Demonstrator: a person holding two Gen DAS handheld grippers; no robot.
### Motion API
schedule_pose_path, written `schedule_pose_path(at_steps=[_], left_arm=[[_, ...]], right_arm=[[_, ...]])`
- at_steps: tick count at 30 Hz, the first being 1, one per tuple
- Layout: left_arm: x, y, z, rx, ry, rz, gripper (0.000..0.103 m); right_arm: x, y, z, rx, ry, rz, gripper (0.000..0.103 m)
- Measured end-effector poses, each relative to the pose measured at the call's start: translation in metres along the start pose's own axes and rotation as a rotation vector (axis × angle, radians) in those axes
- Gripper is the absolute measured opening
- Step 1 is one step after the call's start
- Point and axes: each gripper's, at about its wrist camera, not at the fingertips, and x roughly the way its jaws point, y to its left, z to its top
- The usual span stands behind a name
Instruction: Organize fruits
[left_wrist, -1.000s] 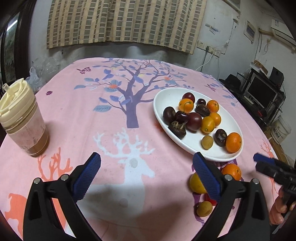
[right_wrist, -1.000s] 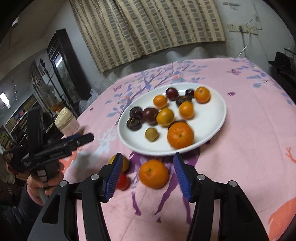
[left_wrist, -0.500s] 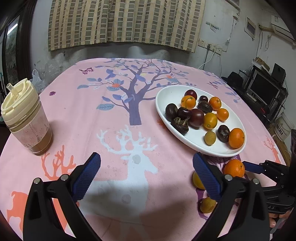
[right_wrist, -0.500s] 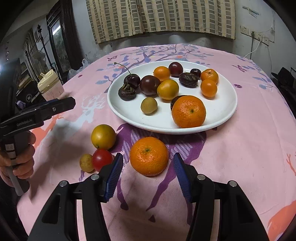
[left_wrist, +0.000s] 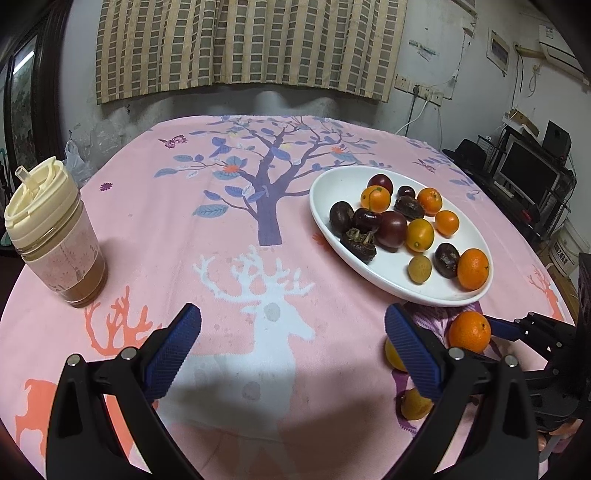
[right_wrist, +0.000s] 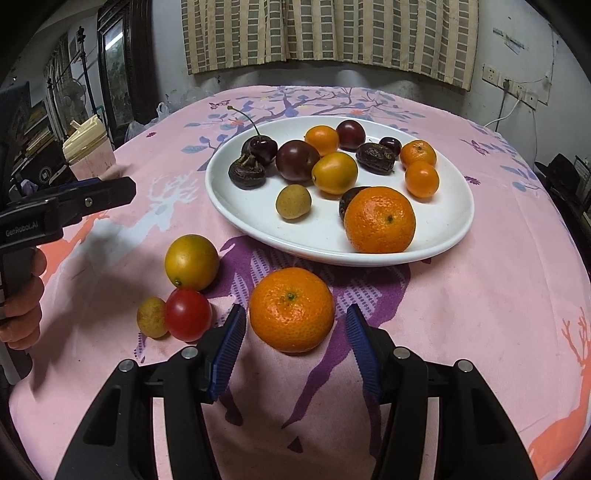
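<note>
Fruits on white plate (right_wrist: 458, 225), pink tree-print tablecloth (left_wrist: 221, 229); checked curtain (left_wrist: 251, 44) behind. Both jaws open, gripping nothing.

A pink cloth (left_wrist: 155, 229) covers the tabletop, printed with a purple tree with blue leaves (left_wrist: 267, 184), a white deer (left_wrist: 266, 306) and orange antlers (left_wrist: 114, 321). On the white plate (right_wrist: 236, 206) lie orange mandarins, dark maroon plums and cherries, brown wrinkled dates and a tan longan. Just below the plate's rim sits a bright orange mandarin (right_wrist: 291, 309); left of it, a red tomato (right_wrist: 187, 314), a yellow-orange fruit (right_wrist: 191, 262) and a tan longan (right_wrist: 151, 316). Both black grippers carry ribbed blue pads (right_wrist: 227, 350). The cup (left_wrist: 51, 236) far left of the plate has a cream lid. The curtain (left_wrist: 251, 44) behind is checked tan and grey.
</note>
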Motion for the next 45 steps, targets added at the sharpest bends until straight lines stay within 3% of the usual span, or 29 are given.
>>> schedule_pose_path(at_steps=[4, 8, 12, 16, 21, 25, 28, 37, 41, 45], left_arm=[[0.0, -0.001, 0.0, 0.002, -0.001, 0.001, 0.098], [-0.005, 0.0, -0.001, 0.031, -0.018, 0.011, 0.098], [-0.012, -0.01, -0.008, 0.135, 0.032, -0.154, 0.097], [-0.015, -0.048, -0.036, 0.366, 0.096, -0.265, 0.055], [-0.014, -0.075, -0.061, 0.522, 0.128, -0.271, 0.047], [-0.007, -0.081, -0.067, 0.539, 0.152, -0.258, 0.032], [-0.004, -0.084, -0.068, 0.544, 0.152, -0.242, 0.028], [-0.006, -0.079, -0.06, 0.512, 0.15, -0.276, 0.023], [-0.021, -0.071, -0.031, 0.438, 0.079, -0.328, 0.023], [-0.013, -0.079, 0.017, 0.39, -0.005, -0.293, 0.023]], right_arm=[[0.001, -0.001, -0.001, 0.001, 0.002, 0.025, 0.045], [-0.007, -0.006, -0.002, 0.03, -0.012, 0.053, 0.044], [-0.029, -0.026, 0.003, 0.154, -0.085, 0.178, 0.044], [-0.038, -0.037, 0.004, 0.209, -0.113, 0.181, 0.044], [-0.035, -0.04, 0.004, 0.22, -0.101, 0.174, 0.044], [-0.036, -0.037, 0.003, 0.206, -0.1, 0.171, 0.044], [-0.036, -0.036, 0.003, 0.204, -0.1, 0.169, 0.044], [-0.041, -0.039, 0.002, 0.209, -0.12, 0.183, 0.044], [-0.049, -0.053, 0.012, 0.27, -0.193, 0.224, 0.044], [-0.038, -0.074, 0.04, 0.354, -0.259, 0.14, 0.044]])
